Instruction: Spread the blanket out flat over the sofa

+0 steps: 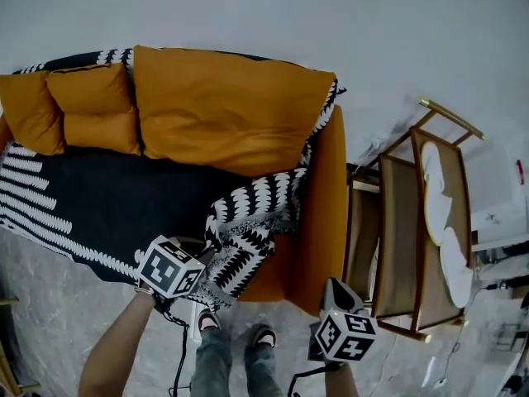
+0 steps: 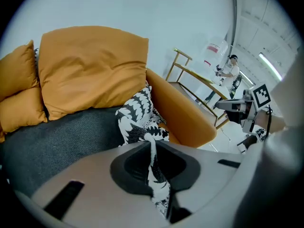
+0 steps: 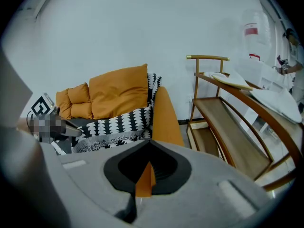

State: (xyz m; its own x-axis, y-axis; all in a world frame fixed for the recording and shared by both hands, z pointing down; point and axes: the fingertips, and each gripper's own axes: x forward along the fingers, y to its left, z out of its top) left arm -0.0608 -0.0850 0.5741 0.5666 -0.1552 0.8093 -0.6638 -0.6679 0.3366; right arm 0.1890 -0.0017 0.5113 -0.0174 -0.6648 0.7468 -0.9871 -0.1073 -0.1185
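Head view first, nearest you: your left gripper (image 1: 207, 256) sits at the seat's front edge, pitched steeply down, your forearm rising from 6 o'clock. Its jaws are clamped on a twisted rope of the blanket (image 1: 248, 213), and the left gripper view shows the patterned cloth (image 2: 137, 115) running straight through the slot of that gripper (image 2: 153, 171).

Your right gripper (image 1: 334, 291) hangs at 4 o'clock from the left one, by the front of the sofa (image 1: 324, 180) arm and apart from the cloth. In the right gripper view its jaws (image 3: 142, 179) stand almost together with an orange sliver between them. I can't tell whether that is something pinched or just the sofa seen through the gap.

Beyond the left grip, the bunched end climbs toward 1 o'clock against the arm. The rest lies flat across the seat toward 9 o'clock and runs up behind the big cushion (image 1: 223, 110).

The sofa's long axis runs 9 to 3, and the crumpled part lies at the 3 o'clock end. Your left hand is the nearer one, and I'd judge the pull should go out toward you and toward 3.
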